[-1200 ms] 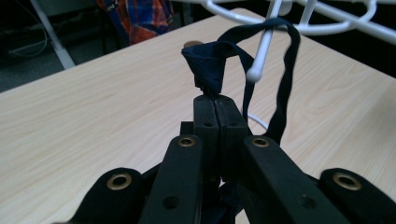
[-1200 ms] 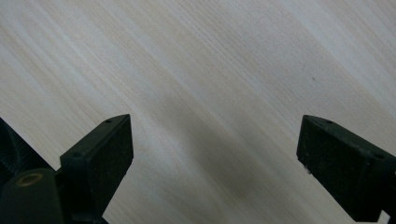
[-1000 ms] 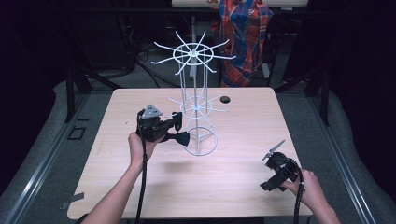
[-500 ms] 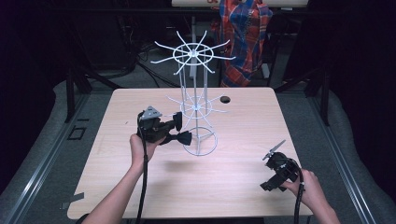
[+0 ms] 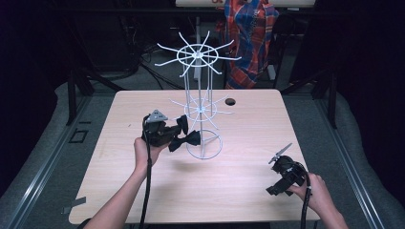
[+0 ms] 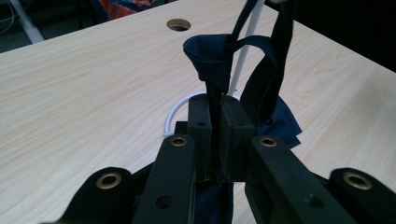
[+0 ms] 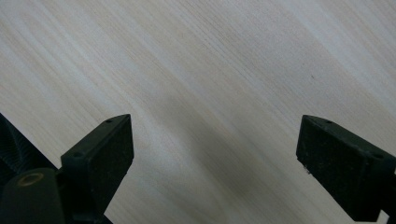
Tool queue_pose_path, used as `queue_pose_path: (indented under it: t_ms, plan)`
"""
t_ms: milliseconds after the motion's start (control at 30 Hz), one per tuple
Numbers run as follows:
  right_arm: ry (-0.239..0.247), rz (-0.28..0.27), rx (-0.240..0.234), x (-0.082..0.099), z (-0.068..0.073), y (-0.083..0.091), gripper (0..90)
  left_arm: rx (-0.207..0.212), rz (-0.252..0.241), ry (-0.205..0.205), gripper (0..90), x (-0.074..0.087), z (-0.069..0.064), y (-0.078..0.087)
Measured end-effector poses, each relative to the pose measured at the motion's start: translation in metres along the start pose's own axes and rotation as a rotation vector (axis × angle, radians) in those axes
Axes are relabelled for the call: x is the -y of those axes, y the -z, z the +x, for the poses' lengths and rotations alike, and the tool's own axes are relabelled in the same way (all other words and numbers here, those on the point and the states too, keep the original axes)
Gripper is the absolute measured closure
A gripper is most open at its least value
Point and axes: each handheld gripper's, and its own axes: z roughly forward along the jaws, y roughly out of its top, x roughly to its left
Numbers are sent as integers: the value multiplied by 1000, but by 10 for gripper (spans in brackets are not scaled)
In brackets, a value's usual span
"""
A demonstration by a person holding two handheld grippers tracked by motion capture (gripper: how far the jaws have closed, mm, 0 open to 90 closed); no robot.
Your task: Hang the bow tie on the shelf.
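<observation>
Left gripper (image 6: 215, 100) pinches a dark bow tie (image 6: 210, 58), jaws just easing open a little, beside the white wire rack (image 5: 202, 114) at table (image 5: 143, 191) centre. Right gripper (image 5: 281, 156) rests near the edge, jaws wide, empty.

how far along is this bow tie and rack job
Done: the left gripper has the dark bow tie pinched between its pads, raised beside the white wire rack. In hand: its jaws have just been easing open, fabric between them, the strap looped near the rack's post. Left: no tie hangs on the hooks yet. The right gripper waits open over the table.
</observation>
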Motion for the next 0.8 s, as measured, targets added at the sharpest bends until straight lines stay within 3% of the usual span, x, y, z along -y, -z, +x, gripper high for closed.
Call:
queue_pose_path:
  t_ms: [433, 533, 667, 800]
  plan:
    - [3, 3, 9, 0, 0, 1, 109, 26, 4, 16, 723, 0, 5, 3]
    - [5, 7, 9, 0, 0, 2, 109, 34, 18, 12, 654, 0, 5, 5]
    - [-17, -22, 4, 2, 1, 1, 109, 13, 33, 22, 540, 0, 5, 9]
    - [7, 7, 13, 1, 0, 3, 109, -13, 50, 28, 443, 2, 6, 15]
